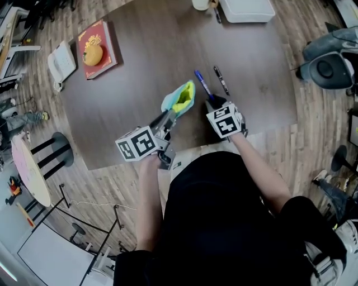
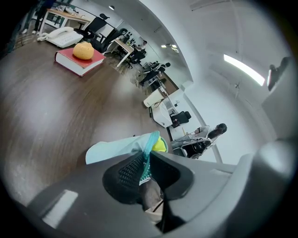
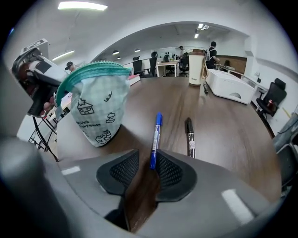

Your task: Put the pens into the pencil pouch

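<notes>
At the far left of the dark tabletop (image 1: 145, 72) lies a white desk phone (image 1: 60, 64). Just beside it is a red book (image 1: 99, 50) with a round yellow-orange thing (image 1: 93, 55) on its cover (a fruit or a bun, I cannot tell which).

Nearer the person, left of centre, the left gripper (image 1: 169, 114) points forward and down. Its jaws are closed to a narrow gap and pinch the zip edge of the pencil pouch (image 1: 180, 99). The pouch is pale mint with small house drawings, a teal zip and a yellow lining. It is held with its open mouth uppermost and its lower end down by the tabletop.

Just to the right of the pouch lies the blue pen (image 1: 202, 84), flat on the wood and pointing away from the person. The right gripper (image 1: 214, 101) is tipped steeply down over the pen's near end. Its jaws stand apart, and that end lies between them, close against the right-hand pad and clear of the other.

The black pen (image 1: 221, 80) lies near the blue one on its right, roughly parallel and not touching it.

At the far edge stand a white box (image 1: 246, 10) and a pale cup (image 1: 200, 4).
</notes>
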A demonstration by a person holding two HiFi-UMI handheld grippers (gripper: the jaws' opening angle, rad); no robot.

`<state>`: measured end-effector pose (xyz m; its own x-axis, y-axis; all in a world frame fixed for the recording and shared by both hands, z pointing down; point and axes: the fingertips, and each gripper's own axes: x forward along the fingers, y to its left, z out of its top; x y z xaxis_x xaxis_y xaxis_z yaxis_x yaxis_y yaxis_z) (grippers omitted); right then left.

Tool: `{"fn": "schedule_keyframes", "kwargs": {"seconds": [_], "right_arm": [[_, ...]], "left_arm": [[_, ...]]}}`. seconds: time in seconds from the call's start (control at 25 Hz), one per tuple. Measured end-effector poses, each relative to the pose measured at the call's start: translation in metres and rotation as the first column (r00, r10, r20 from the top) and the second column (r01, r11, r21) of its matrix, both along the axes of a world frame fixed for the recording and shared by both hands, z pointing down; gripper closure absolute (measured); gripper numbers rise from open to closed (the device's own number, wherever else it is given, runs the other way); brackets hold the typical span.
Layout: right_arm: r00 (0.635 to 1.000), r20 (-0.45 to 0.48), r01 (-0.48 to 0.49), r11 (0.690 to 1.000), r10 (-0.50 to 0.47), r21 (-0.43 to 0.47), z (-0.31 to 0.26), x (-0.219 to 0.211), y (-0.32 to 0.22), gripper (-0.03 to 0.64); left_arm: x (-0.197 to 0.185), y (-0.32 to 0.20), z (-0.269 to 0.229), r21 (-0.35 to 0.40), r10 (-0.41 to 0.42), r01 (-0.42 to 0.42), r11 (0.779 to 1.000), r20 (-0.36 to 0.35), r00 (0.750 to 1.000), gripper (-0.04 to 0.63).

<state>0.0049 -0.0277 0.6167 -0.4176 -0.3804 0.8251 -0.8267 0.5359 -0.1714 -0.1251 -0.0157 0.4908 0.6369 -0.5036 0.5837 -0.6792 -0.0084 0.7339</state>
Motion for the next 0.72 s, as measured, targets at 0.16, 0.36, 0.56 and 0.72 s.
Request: {"fn": "schedule_keyframes", "kwargs": {"seconds": [0.16, 0.36, 0.56, 0.72], "right_arm": [[1.0, -0.012, -0.022, 1.0, 0.022, -0.01, 0.007, 0.005, -0.001, 0.495], [0.999, -0.027, -0.039, 0.999, 0.039, -0.008, 0.014, 0.009, -0.005, 0.497], [0.999, -0.031, -0.032, 0.999, 0.031, -0.022, 0.018, 0.008, -0.005, 0.501], [0.998, -0.049, -0.032, 0.999, 0.031, -0.016, 0.021, 0.012, -0.005, 0.515]], "left_arm": [[-0.001, 0.0, 0.001, -0.004, 0.01, -0.01, 1.0, -0.006, 1.0, 0.554], [-0.002, -0.001, 0.002, -0.007, 0.023, -0.023, 1.0, -0.013, 1.0, 0.554], [-0.001, -0.001, 0.001, -0.007, 0.028, -0.029, 1.0, -0.014, 0.999, 0.554], [-0.001, 0.0, 0.0, -0.006, 0.029, -0.029, 1.0, -0.013, 1.0, 0.554]]}}
